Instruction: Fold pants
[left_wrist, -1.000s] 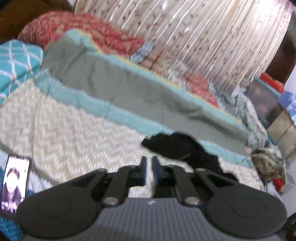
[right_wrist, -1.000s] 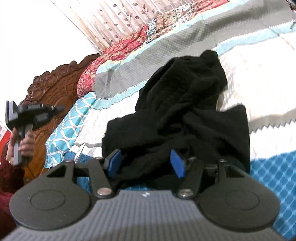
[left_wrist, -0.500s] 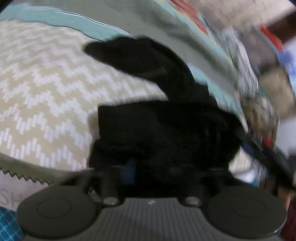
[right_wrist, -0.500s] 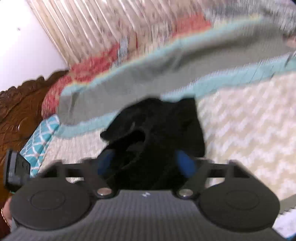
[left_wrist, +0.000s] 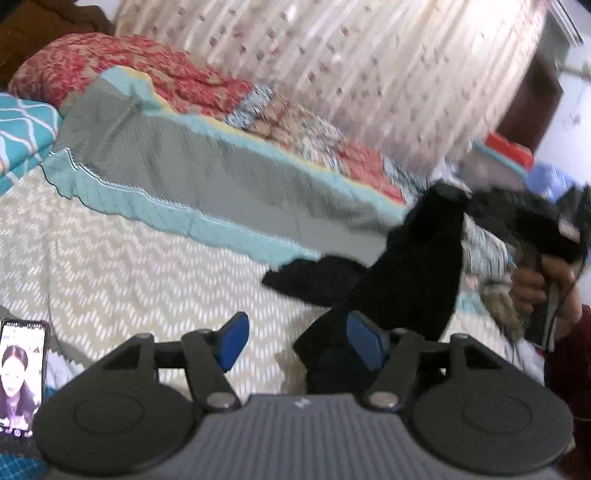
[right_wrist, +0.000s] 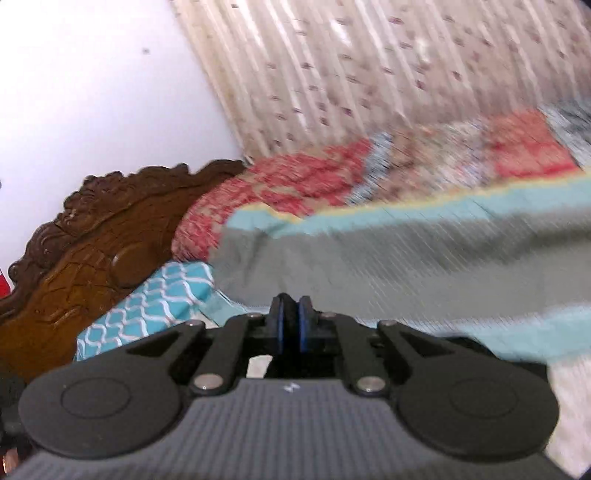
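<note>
1. A bed is filling the space ahead of both tools, covered by a quilted bedspread (left_wrist: 110, 258) with a beige-and-white zigzag panel, teal bands and a wide grey stripe.
2. Beyond the grey stripe, a red-and-cream patterned quilt (left_wrist: 122, 70) is lying bunched along the far side of the bed, under a pale pleated curtain with small floral print (left_wrist: 332, 66).
3. In the right wrist view, a dark carved wooden headboard (right_wrist: 92, 236) is standing to the tool's left, with a teal lattice-print pillow (right_wrist: 147, 310) just beside it.
4. A black smartphone with a lit screen (left_wrist: 22, 373) is lying at the near left edge of the bedspread.
5. The left gripper (left_wrist: 299, 339) is opening its blue-padded jaws; the bare zigzag panel is showing between them, and the black fabric pants (left_wrist: 406, 280) are touching only the outer side of its right finger.
6. The right gripper (right_wrist: 290, 325) is pinching its jaws almost together on a thin dark strip; in the left wrist view it (left_wrist: 448, 195) is holding one end of the pants up, to the right of the left tool.
7. The rest of the pants is trailing down onto the bedspread.
8. Open bedspread is lying ahead and left of the left tool; blurred clutter is crowding the bed's right end.
</note>
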